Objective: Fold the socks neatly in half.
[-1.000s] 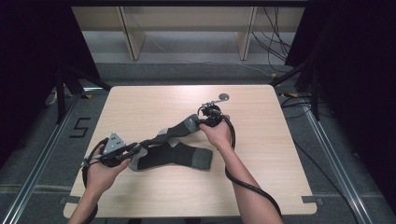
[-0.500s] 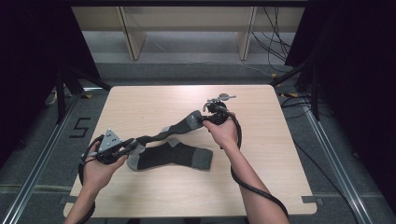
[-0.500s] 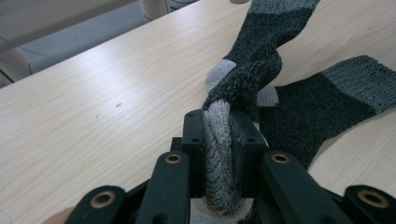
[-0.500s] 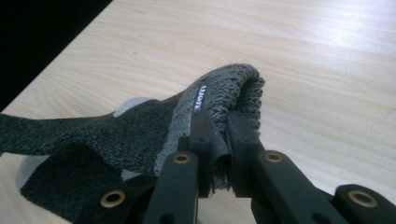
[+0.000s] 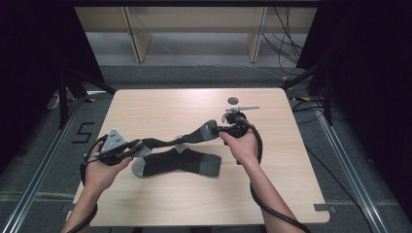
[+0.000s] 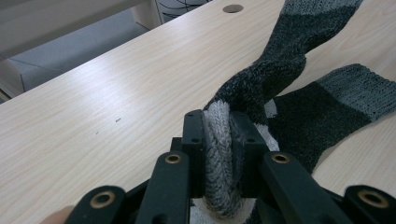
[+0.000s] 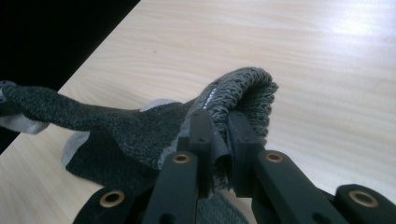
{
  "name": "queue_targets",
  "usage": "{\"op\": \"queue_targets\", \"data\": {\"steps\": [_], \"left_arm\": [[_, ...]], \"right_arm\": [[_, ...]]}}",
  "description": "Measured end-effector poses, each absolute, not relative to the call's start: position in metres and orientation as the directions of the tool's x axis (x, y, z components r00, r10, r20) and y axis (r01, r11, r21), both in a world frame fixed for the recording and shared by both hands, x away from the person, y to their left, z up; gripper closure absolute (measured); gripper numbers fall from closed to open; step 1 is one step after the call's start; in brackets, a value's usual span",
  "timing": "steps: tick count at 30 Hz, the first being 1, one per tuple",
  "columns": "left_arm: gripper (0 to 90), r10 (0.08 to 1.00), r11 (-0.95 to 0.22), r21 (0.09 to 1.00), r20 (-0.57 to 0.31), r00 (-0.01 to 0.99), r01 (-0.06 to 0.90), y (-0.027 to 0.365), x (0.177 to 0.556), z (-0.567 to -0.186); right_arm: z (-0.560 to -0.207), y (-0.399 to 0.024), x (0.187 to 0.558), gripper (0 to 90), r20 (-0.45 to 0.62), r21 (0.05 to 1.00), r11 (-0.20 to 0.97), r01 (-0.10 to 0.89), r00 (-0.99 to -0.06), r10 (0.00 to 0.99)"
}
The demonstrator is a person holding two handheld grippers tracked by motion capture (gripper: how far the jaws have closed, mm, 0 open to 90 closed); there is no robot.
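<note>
Your left tool [image 5: 130, 148] clamps pale toe end of raised sock [image 5: 167, 141], near surface's [image 5: 160, 104] left edge. Second sock [image 5: 177, 162] lies flat on surface just beneath (dark body, grey cuff and toe). Your right tool [image 5: 219, 129] clamps raised sock's cuff farther out. Raised sock stretches between both tools, twisted, clear of surface.

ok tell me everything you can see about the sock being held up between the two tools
The held sock is dark charcoal knit with lighter grey at its ends, looking soft and ribbed. It hangs stretched and twisted in the air above the table, sagging slightly mid-span. The left tool is shut on one light grey end, the right tool on the other, where the grey cuff folds over the jaws. Below it, a second matching sock lies flat on the table.
</note>
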State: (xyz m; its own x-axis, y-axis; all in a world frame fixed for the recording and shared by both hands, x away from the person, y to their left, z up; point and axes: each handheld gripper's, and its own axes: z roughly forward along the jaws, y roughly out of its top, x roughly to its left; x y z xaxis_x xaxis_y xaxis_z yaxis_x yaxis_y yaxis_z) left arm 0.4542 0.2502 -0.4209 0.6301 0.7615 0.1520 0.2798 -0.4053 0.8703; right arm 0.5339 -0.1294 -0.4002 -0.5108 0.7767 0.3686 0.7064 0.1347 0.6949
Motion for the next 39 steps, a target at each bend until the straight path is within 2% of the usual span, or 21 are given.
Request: {"op": "queue_targets", "data": {"steps": [4,5,6,11,19,24,29,34,37,39], "left_arm": [[77.9,0.756,-0.408,0.870,0.154,0.636,0.275,0.251,0.453,-0.421],[77.8,0.768,-0.396,0.867,0.133,0.626,0.301,0.251,0.451,-0.421],[77.8,0.753,-0.412,0.869,0.154,0.639,0.276,0.254,0.454,-0.422],[77.8,0.740,-0.433,0.861,0.171,0.651,0.266,0.256,0.457,-0.423],[77.6,0.738,-0.424,0.869,0.168,0.653,0.256,0.253,0.468,-0.415],[77.5,0.715,-0.484,0.836,0.206,0.668,0.260,0.257,0.480,-0.428],[77.5,0.703,-0.506,0.821,0.215,0.678,0.264,0.258,0.476,-0.440],[77.4,0.727,-0.454,0.852,0.185,0.661,0.262,0.262,0.478,-0.433],[77.4,0.737,-0.452,0.850,0.184,0.650,0.272,0.262,0.481,-0.429],[77.3,0.729,-0.476,0.833,0.193,0.657,0.283,0.262,0.483,-0.432]], "right_arm": [[-0.398,-0.132,0.526,83.0,0.359,0.697,0.138,0.704,-0.508,0.783],[-0.398,-0.133,0.525,83.0,0.362,0.701,0.139,0.700,-0.517,0.776],[-0.397,-0.133,0.520,82.9,0.363,0.701,0.139,0.699,-0.517,0.775],[-0.398,-0.131,0.509,82.9,0.355,0.703,0.146,0.696,-0.520,0.777],[-0.394,-0.134,0.498,82.9,0.331,0.742,0.121,0.659,-0.518,0.789],[-0.411,-0.129,0.490,82.7,0.334,0.717,0.138,0.684,-0.510,0.793],[-0.421,-0.128,0.488,82.7,0.341,0.704,0.143,0.696,-0.507,0.791],[-0.407,-0.128,0.489,82.7,0.331,0.726,0.134,0.674,-0.514,0.791],[-0.404,-0.127,0.490,82.6,0.309,0.742,0.150,0.653,-0.532,0.788],[-0.407,-0.125,0.489,82.5,0.324,0.725,0.140,0.675,-0.513,0.795]]}}
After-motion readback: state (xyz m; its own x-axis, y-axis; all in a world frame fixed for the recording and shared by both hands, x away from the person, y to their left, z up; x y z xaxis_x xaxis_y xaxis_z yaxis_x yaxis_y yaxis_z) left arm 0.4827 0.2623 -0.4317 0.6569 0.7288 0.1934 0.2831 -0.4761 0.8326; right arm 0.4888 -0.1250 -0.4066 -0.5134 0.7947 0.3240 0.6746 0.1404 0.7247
